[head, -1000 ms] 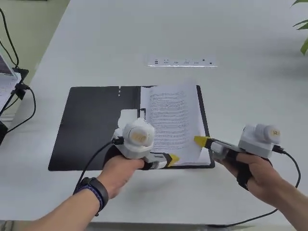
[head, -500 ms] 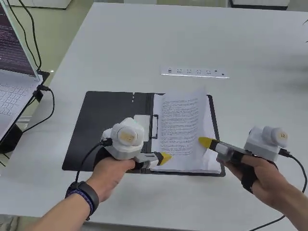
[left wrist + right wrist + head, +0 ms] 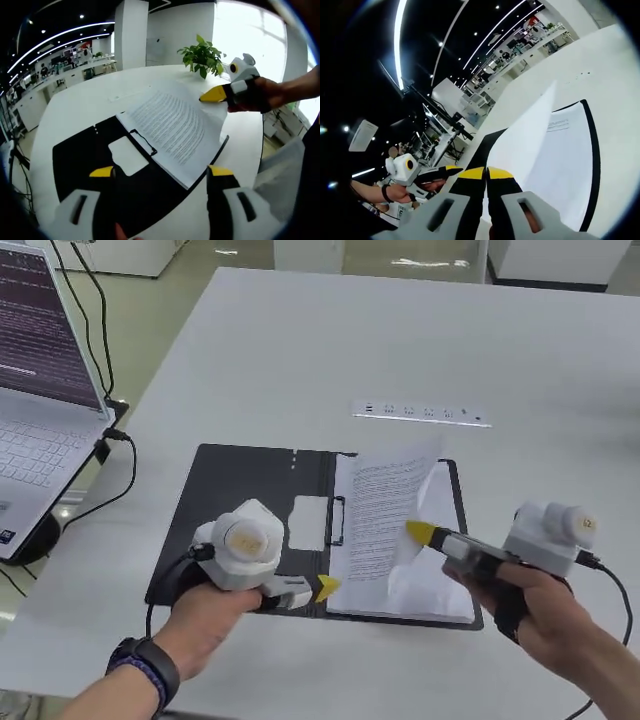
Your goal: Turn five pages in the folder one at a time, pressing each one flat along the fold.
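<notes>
Two grippers sit at the near edge of the black folder (image 3: 230, 510), which lies open on the white table (image 3: 300, 330). The left gripper (image 3: 161, 172) hovers at that edge with its jaws spread wide. The right gripper (image 3: 486, 174) pinches the top page (image 3: 385, 510), holding its right side up off the stack (image 3: 445, 585) in the folder's right half. Beyond the folder lies a power strip (image 3: 420, 412). Well off to the folder's left stands an open laptop (image 3: 40, 390).
</notes>
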